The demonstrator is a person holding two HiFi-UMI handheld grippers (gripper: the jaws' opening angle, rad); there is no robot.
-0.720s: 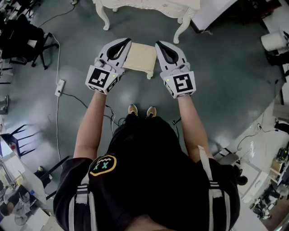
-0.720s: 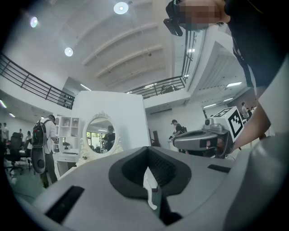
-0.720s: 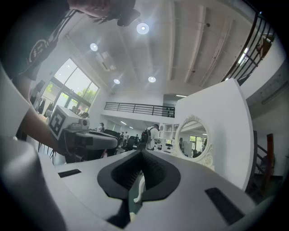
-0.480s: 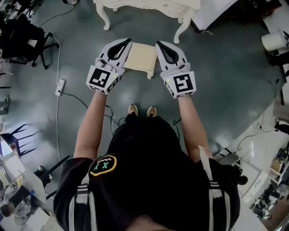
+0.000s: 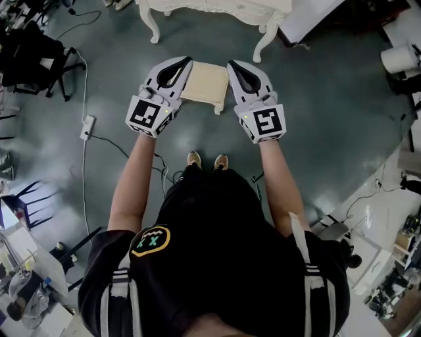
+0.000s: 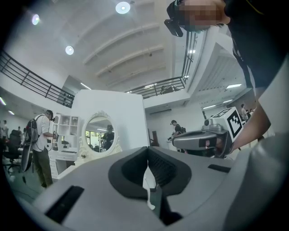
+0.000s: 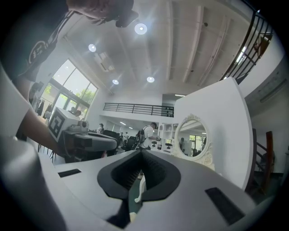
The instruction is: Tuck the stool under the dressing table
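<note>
Stool [image 5: 206, 82] clear of dressing tbl [image 5: 217, 6]; L claw [image 5: 186, 60] & R claw [image 5: 230, 64] shut

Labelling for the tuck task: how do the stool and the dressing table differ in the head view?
The stool is small, the dressing table much wider. The stool's seat is cream, the dressing table white. The stool's seat shows almost whole; the dressing table is cut off by the picture's top edge. The stool stands clear in front of the dressing table, not under it. Both are pale, on the grey floor.
</note>
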